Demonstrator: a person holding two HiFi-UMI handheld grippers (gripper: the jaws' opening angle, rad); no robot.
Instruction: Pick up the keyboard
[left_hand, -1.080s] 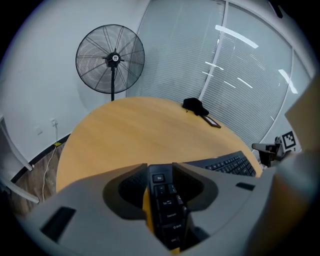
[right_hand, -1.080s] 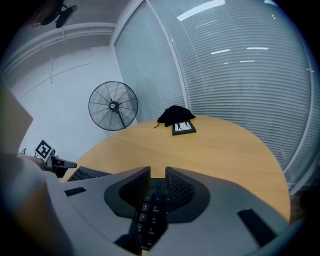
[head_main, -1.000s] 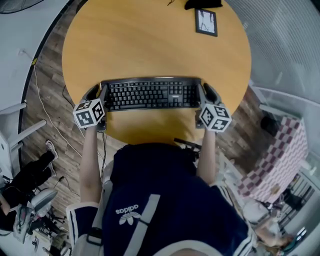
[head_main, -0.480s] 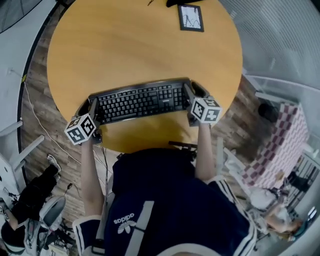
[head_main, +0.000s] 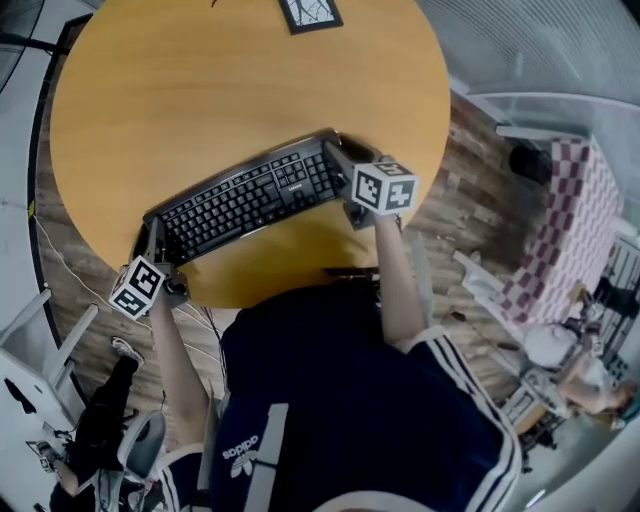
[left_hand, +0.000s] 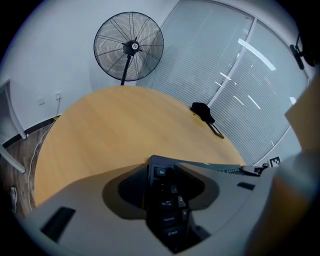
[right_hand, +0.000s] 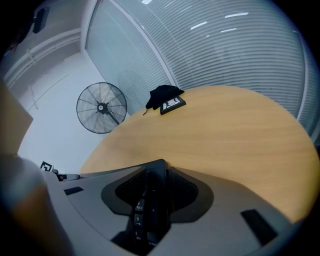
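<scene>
A black keyboard (head_main: 250, 200) lies on the round wooden table (head_main: 250, 80), near its front edge. My left gripper (head_main: 152, 240) is at the keyboard's left end and my right gripper (head_main: 338, 162) at its right end. In the left gripper view the keyboard's end (left_hand: 167, 210) with its edge keys stands between the grey jaws of the left gripper (left_hand: 167, 197). In the right gripper view the number-pad end (right_hand: 150, 200) sits between the jaws of the right gripper (right_hand: 150, 192). Both pairs of jaws are opening around the keyboard, and the pads do not visibly clamp it.
A small framed picture (head_main: 308, 12) lies at the table's far side, next to a black cloth (right_hand: 165, 92). A standing fan (left_hand: 128, 46) is beyond the table. A chair (head_main: 40, 340) and cables are on the floor at the left, a checked bag (head_main: 560, 230) at the right.
The head view has swung, so the keyboard now lies slanted in the picture. Both grippers have stayed at the keyboard's two ends, and the right one has sunk a little.
</scene>
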